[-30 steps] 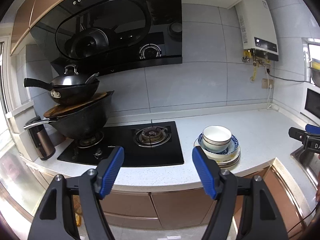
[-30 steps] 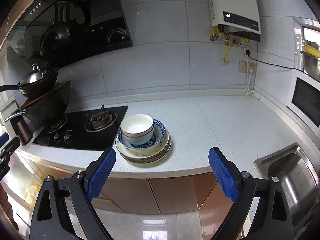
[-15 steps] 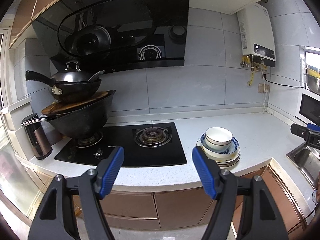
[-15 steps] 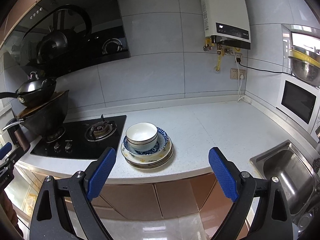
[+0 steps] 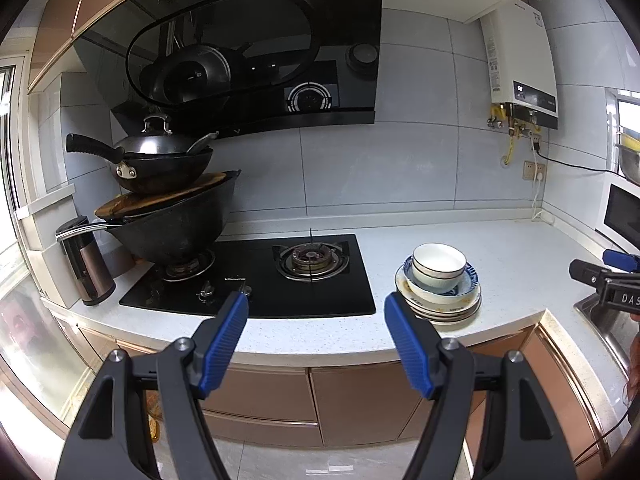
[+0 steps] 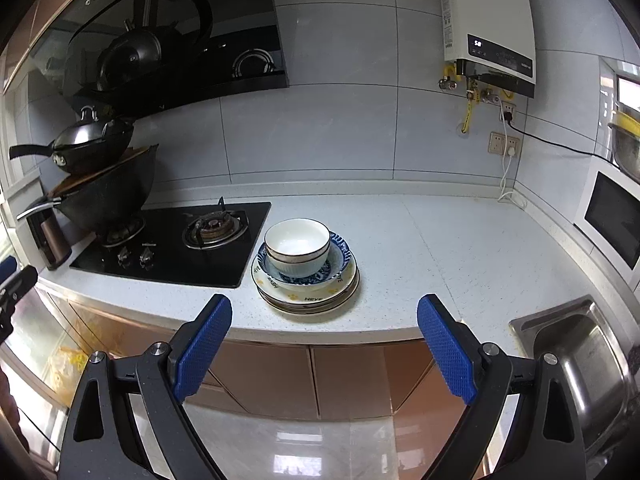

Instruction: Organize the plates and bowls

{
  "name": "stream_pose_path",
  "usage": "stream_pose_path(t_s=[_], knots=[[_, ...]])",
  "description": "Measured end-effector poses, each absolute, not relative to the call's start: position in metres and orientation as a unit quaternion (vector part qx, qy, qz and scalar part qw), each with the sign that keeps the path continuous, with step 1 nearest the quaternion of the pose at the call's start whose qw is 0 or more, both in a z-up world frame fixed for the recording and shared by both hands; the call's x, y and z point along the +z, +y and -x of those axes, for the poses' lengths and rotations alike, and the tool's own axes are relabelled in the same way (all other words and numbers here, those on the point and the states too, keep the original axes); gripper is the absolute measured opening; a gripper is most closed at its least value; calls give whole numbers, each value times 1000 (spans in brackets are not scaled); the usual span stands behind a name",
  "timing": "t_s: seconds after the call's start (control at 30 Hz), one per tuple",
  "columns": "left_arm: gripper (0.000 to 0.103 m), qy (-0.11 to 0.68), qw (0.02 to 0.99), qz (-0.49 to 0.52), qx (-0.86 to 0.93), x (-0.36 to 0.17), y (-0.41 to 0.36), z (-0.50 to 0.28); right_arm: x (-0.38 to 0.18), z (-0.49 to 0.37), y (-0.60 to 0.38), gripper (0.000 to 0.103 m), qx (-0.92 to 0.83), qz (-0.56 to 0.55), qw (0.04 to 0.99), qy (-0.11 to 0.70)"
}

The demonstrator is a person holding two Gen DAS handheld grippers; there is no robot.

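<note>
Nothing is sorted yet: the white bowls (image 6: 297, 246) sit nested in a blue-patterned bowl (image 6: 338, 258) atop the plates (image 6: 306, 294) near the counter (image 6: 440, 248) front edge, beside the stove (image 6: 176, 240). Left gripper (image 5: 316, 340) and right gripper (image 6: 324, 350) hang released and empty, short of the counter

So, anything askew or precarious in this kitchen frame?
Yes: on the left burner, a small wok sits on a tilted wooden board across a big wok. The dish stack looks tidy.
</note>
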State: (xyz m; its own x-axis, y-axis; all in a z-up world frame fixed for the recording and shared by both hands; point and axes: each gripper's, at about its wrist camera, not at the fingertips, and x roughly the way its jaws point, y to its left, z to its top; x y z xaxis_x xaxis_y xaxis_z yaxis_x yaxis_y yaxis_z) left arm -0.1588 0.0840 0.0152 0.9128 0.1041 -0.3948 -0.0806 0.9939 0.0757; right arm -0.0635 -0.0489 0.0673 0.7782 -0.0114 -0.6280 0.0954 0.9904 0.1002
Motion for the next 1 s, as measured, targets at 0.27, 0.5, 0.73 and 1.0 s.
stream_pose_path(t_s=[0.27,0.5,0.73,1.0], knots=[[70,215,975,-35,46,9,73,157,74,73,-60,92,-34,-32,949,313],[70,219,974,-32,39,7,68,151,70,69,-66,92,-35,-20,944,327],[70,219,975,-31,35,8,64,152,72,73,-66,92,-31,-20,945,324],[70,225,974,-34,17,7,58,149,71,76,-70,92,-33,-30,944,328]])
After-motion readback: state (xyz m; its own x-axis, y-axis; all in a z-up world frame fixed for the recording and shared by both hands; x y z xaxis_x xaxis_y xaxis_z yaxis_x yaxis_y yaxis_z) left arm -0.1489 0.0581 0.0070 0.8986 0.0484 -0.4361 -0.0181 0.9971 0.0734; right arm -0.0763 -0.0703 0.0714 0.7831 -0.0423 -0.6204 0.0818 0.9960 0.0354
